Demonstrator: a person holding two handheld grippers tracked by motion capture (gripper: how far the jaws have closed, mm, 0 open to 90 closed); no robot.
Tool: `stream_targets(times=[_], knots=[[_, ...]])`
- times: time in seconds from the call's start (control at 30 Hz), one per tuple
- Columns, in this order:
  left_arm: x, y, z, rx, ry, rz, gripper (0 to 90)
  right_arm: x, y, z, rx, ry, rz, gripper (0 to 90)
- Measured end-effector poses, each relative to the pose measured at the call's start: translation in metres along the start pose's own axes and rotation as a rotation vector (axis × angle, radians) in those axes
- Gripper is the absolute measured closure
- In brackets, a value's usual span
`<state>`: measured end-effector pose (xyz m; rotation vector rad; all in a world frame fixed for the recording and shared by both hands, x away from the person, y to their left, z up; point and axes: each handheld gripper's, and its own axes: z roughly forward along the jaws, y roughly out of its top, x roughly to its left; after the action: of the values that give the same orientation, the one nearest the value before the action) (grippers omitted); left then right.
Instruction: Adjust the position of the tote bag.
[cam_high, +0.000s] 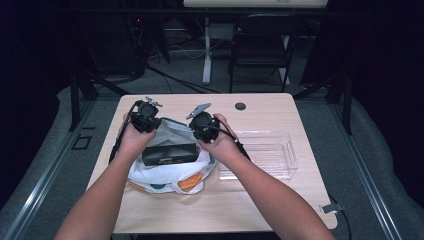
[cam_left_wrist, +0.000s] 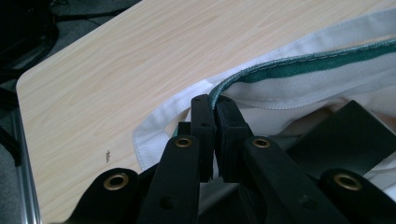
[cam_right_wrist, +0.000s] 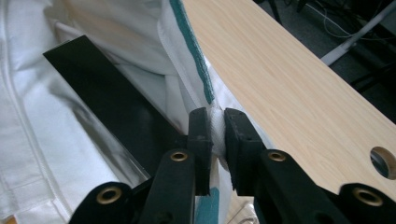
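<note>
Two hand-held grippers, left (cam_high: 145, 117) and right (cam_high: 204, 125), clamped shut on opposite sides of bag (cam_high: 170, 175) rim at worktop (cam_high: 260, 107) centre; black box (cam_high: 170, 154) lying crosswise between, midway, half inside mouth.

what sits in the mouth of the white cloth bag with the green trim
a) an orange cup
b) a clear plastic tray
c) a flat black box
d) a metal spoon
c: a flat black box lies in the opening of the white cloth bag with green trim, whose rim both tongs pinch; the clear plastic tray sits apart on the table beside it.
</note>
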<state>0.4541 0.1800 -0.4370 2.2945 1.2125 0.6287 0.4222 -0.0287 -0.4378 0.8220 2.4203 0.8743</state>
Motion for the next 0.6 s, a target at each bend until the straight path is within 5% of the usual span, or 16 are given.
stream_targets(times=[0.6], knots=[[-0.001, 0.002, 0.004, -0.007, -0.004, 0.004, 87.6, 0.0, -0.002, 0.02, 0.08, 0.042, 0.011, 69.1]])
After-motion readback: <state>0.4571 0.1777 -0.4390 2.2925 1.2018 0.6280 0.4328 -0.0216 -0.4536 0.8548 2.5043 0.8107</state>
